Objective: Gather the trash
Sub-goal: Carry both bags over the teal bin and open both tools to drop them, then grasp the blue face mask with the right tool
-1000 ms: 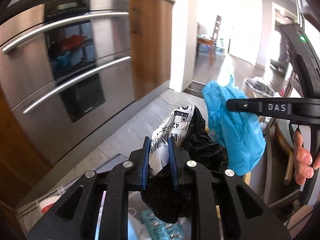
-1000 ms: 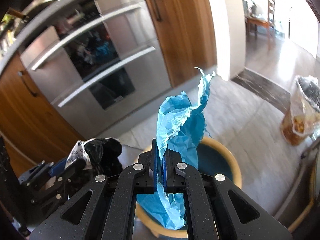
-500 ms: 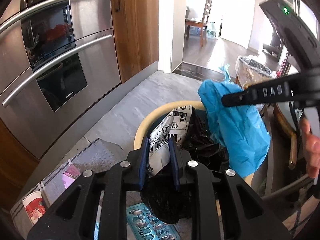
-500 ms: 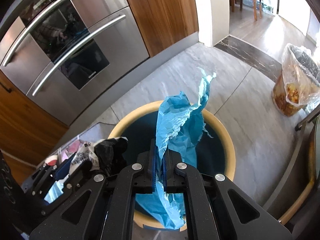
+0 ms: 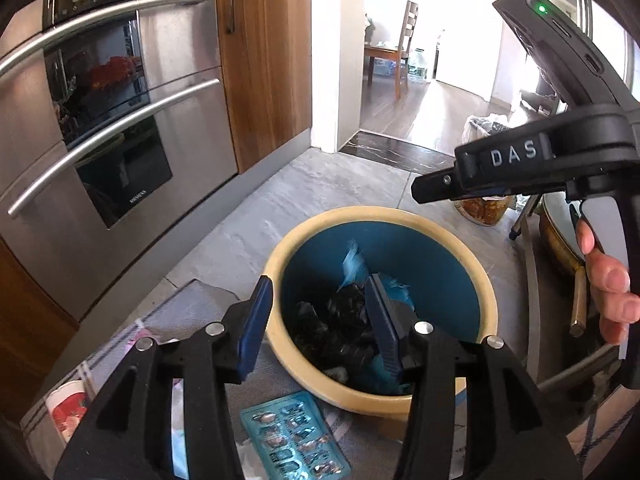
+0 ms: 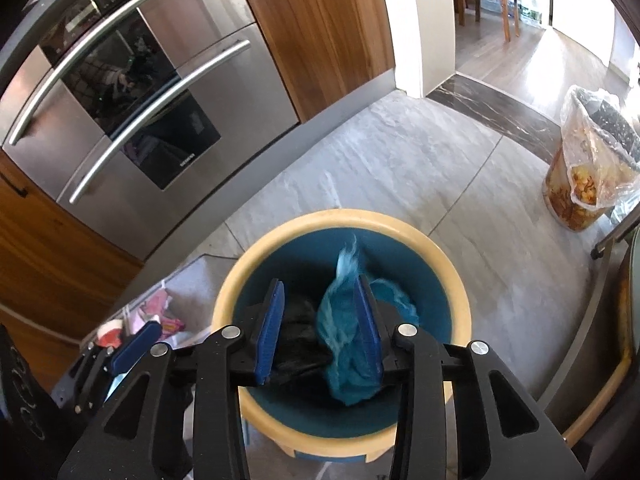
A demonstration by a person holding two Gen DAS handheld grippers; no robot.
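A round bin with a cream rim (image 5: 400, 214) (image 6: 304, 220) and blue inside stands on the floor below both grippers. A black plastic bag (image 5: 340, 328) (image 6: 298, 336) and a crumpled blue bag (image 6: 340, 344) (image 5: 354, 264) lie inside it. My left gripper (image 5: 320, 320) is open and empty above the bin's near edge. My right gripper (image 6: 320, 324) is open and empty over the bin; its body also shows at the right of the left wrist view (image 5: 520, 168).
A steel double oven (image 5: 100, 120) and wooden cabinets (image 6: 328, 24) stand to the left. A blister pack (image 5: 292, 440), a paper cup (image 5: 66, 408) and pink wrappers (image 6: 160, 312) lie on a grey mat (image 5: 192, 304). A lined bin with food scraps (image 6: 588, 164) stands at right.
Both grippers opened. The black bag with the label dropped from the left gripper and the blue bag dropped from the right gripper, both into the bin.
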